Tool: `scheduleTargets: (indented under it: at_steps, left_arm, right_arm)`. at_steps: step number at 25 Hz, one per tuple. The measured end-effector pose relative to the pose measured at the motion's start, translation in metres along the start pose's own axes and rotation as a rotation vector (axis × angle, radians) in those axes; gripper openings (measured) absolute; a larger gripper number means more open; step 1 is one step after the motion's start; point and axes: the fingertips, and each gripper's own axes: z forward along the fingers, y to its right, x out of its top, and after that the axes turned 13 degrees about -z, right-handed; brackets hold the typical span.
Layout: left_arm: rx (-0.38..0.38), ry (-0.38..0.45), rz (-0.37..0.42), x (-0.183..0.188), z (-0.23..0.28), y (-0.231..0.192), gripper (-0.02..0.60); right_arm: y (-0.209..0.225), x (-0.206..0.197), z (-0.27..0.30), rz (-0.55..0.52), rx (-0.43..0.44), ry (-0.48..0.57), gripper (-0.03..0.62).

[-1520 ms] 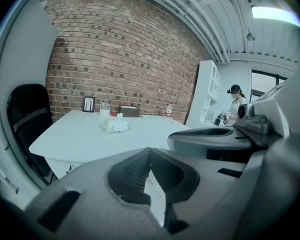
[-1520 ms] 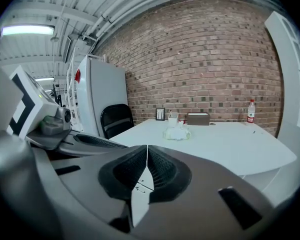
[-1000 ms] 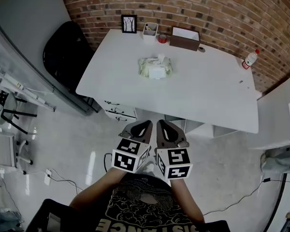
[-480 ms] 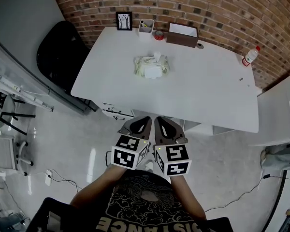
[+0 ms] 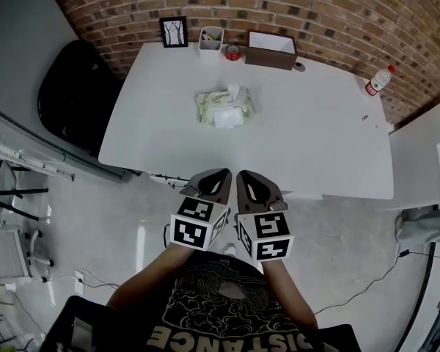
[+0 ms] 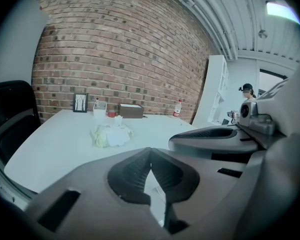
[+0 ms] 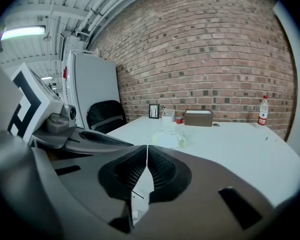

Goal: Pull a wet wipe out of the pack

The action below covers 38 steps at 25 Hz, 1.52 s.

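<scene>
The pale green wet wipe pack [image 5: 223, 107] lies on the white table [image 5: 308, 138], with a white wipe tip sticking up from its top. It also shows in the left gripper view as the pack [image 6: 111, 134] and in the right gripper view as the pack [image 7: 168, 139]. My left gripper [image 5: 216, 174] and right gripper [image 5: 243, 176] hang side by side just off the table's near edge, well short of the pack. Both are shut, jaws meeting at the tips, with nothing held.
Along the table's far edge stand a small picture frame [image 5: 174, 32], a white pen holder [image 5: 210, 39], a red tape roll [image 5: 232, 52] and a brown box [image 5: 270, 50]. A bottle [image 5: 376, 82] stands at the right corner. A black chair [image 5: 77, 94] sits left of the table.
The view has shifted closer over the table; the pack now sits lower in the picture. Both grippers stay shut and side by side at the near edge.
</scene>
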Motion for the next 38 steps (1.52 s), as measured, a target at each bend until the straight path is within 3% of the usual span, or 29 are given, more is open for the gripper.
scheduleTargets:
  at_steps: [17,25,38]
  left_arm:
    - [-0.122,-0.042,0.057,0.071,0.042,-0.078,0.012]
    - [-0.170,-0.040,0.058,0.088,0.051,-0.106,0.012]
    - [-0.184,-0.021,0.057,0.097,0.074,-0.123,0.012]
  right_arm:
    - [0.007,0.049,0.099,0.051,-0.120,-0.056,0.018]
    - [0.005,0.056,0.124,0.092,-0.158,-0.067,0.018]
    - [0.021,0.055,0.156,0.105,-0.187,-0.060,0.020]
